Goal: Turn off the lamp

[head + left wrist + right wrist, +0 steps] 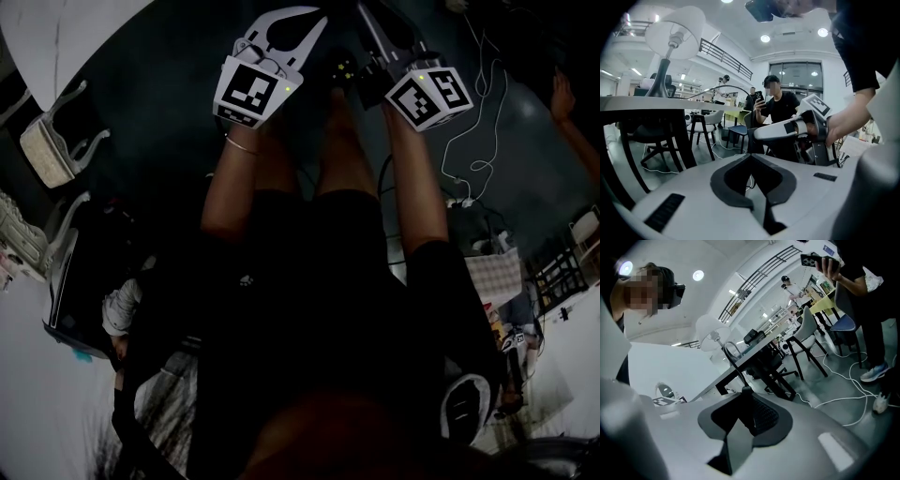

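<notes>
We hold the right claw (745,392) clenched on a thin black cord (731,357). The cord rises from the jaw tips and curves up toward the lamp (710,329). The lamp stands upright on the desk (642,104), with a white shade above a dark flared stem.

The left claw (751,157) is closed with its tips meeting and nothing between them. In the left gripper view the right claw sits near it on that view's right side, carried by our hand (843,125). The desk edge runs level across the left side of that view, above both claws.

Clearance:
- Dark desk legs and a dark chair (654,138) fill the space under the desk.
- A grey chair (707,123) and a blue chair (737,131) stand beyond it.
- The floor (834,373) past the desk is open, crossed by loose white cables (848,398).
- A person holding a phone (777,103) stands behind the chairs.

In the head view both claws are held side by side above our knees, over dark floor.
</notes>
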{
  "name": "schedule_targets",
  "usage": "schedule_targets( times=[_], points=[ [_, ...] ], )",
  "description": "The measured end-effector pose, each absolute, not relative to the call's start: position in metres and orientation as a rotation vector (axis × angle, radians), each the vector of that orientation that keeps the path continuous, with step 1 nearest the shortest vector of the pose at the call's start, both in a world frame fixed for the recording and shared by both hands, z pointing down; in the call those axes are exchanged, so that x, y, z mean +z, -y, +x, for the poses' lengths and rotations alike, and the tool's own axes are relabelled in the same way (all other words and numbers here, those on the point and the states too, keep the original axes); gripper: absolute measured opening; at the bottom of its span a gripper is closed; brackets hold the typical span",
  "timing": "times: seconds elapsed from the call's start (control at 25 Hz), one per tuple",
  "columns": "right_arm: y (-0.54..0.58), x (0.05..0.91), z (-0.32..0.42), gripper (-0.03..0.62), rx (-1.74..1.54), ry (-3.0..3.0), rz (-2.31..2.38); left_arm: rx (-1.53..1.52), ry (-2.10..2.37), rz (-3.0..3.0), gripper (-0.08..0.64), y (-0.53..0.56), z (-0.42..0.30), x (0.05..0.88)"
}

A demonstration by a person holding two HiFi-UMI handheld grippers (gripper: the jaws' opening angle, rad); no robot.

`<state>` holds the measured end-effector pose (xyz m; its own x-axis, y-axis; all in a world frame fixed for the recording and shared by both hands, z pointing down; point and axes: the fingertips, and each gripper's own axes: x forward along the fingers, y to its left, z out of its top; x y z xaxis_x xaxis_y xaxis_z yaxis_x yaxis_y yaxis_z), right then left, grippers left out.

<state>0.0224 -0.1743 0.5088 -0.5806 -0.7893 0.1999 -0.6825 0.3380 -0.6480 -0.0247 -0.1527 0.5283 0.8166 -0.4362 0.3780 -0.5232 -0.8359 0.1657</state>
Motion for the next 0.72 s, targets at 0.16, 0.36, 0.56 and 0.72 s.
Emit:
schedule_targets(
  times=[0.16, 0.36, 0.56, 0.72],
  points=[
    [0.175, 0.516, 0.028, 0.066, -1.082, -2.431, -1.388, 0.475, 0.725, 2.741, 0.006, 0.155, -0.022, 0.528],
    [0.172, 0.526, 0.033, 0.067, -1.093, -2.444, -1.409, 0.498, 0.684, 2.741, 0.006, 0.153, -0.012, 0.532],
    [0.169, 0.536, 0.042, 0.067, -1.105, -2.452, -1.443, 0.527, 0.645, 2.757, 0.006, 0.152, -0.005, 0.536],
    [0.166, 0.54, 0.055, 0.067, -1.071, -2.427, -1.526, 0.418, 0.592, 2.776, 0.006, 0.153, 0.002, 0.525]
  ],
)
